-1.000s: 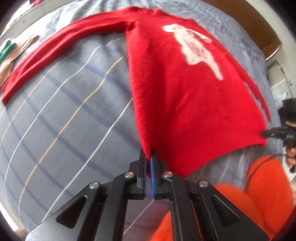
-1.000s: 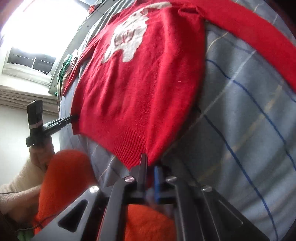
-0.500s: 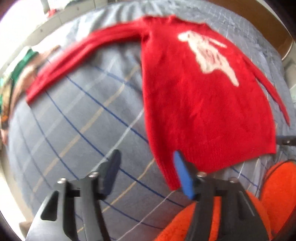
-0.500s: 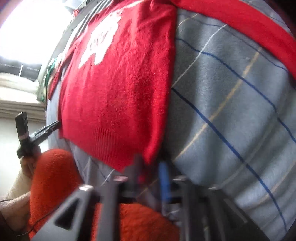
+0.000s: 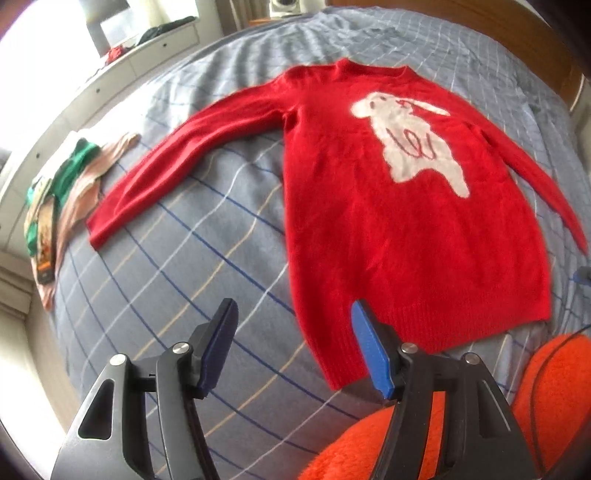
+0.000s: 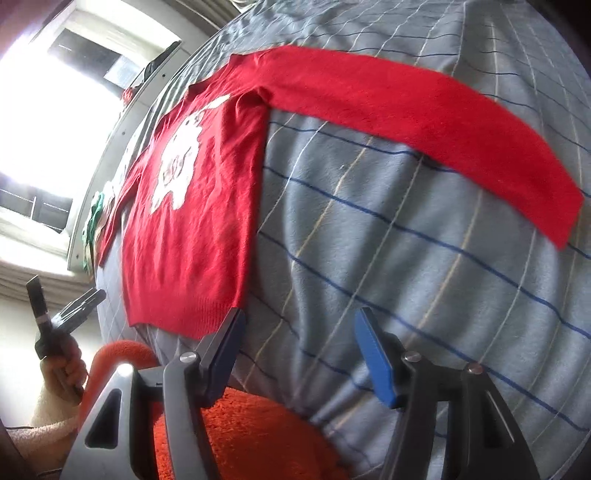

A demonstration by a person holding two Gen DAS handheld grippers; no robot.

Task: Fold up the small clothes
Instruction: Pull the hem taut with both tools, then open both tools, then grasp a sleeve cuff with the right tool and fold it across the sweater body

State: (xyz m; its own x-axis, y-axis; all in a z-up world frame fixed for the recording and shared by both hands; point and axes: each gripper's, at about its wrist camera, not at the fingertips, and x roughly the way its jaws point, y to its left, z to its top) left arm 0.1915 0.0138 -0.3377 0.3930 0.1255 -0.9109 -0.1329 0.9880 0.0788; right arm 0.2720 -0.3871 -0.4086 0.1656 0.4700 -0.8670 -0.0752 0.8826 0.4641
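Observation:
A red sweater [image 5: 388, 221] with a white rabbit on its chest lies flat, face up, on a grey checked bedspread [image 5: 177, 266], both sleeves spread out. My left gripper [image 5: 295, 347] is open and empty, just above the hem's left corner. In the right wrist view the sweater [image 6: 192, 221] lies to the left, its right sleeve [image 6: 424, 122] stretched across the bed. My right gripper [image 6: 299, 350] is open and empty, beside the hem's right corner. The left gripper also shows in the right wrist view [image 6: 74, 314], held in a hand.
A pile of green and pink clothes [image 5: 66, 192] lies at the bed's left edge. A white drawer unit [image 5: 122, 70] runs along the far side under a bright window. Orange fuzzy fabric [image 5: 535, 398] fills the near foreground. A wooden headboard [image 5: 517, 29] stands at the back right.
Both grippers were shut on the sweater's hem corners a second ago. Both have opened, let go and drawn back; the sweater now lies flat.

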